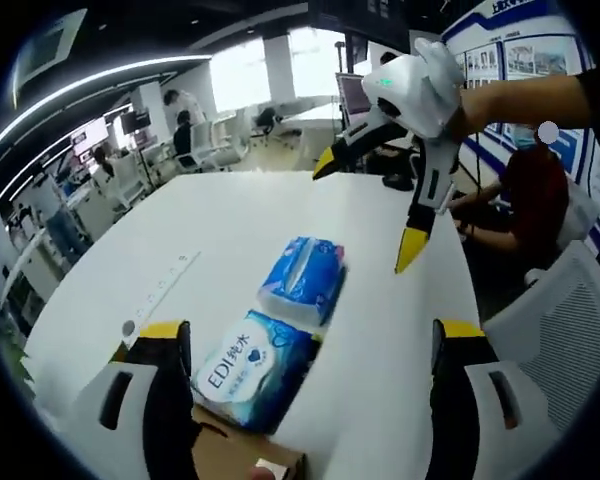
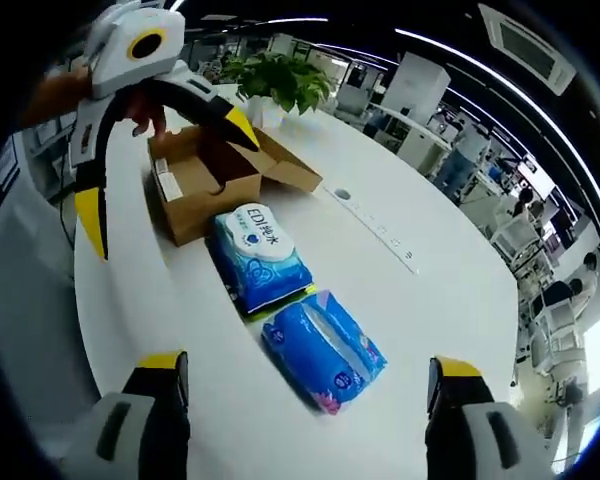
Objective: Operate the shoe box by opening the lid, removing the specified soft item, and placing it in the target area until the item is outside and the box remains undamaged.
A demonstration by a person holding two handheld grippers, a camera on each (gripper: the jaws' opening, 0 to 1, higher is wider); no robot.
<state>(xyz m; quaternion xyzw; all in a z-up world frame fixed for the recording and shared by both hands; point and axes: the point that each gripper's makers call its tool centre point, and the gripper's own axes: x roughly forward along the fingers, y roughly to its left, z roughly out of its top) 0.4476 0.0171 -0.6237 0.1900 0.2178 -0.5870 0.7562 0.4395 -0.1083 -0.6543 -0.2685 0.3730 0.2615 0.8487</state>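
Observation:
An open brown cardboard shoe box [image 2: 205, 180] stands on the white table [image 2: 450, 290], flaps spread; its near corner [image 1: 245, 452] shows low between my left jaws. A light blue and white EDI soft pack [image 2: 258, 250] [image 1: 255, 365] lies on the table against the box. A darker blue soft pack [image 2: 323, 350] [image 1: 302, 278] lies just beyond it. My left gripper [image 1: 310, 335] [image 2: 165, 172] hovers open over the box, holding nothing. My right gripper [image 2: 305, 365] [image 1: 368, 205] is open and empty, raised above the table past the darker pack.
A pale ruler-like strip [image 1: 165, 285] [image 2: 380, 230] lies on the table beside the packs. A potted plant [image 2: 280, 80] stands behind the box. A seated person in red [image 1: 535, 190] and a white chair [image 1: 570, 310] are at the table's edge.

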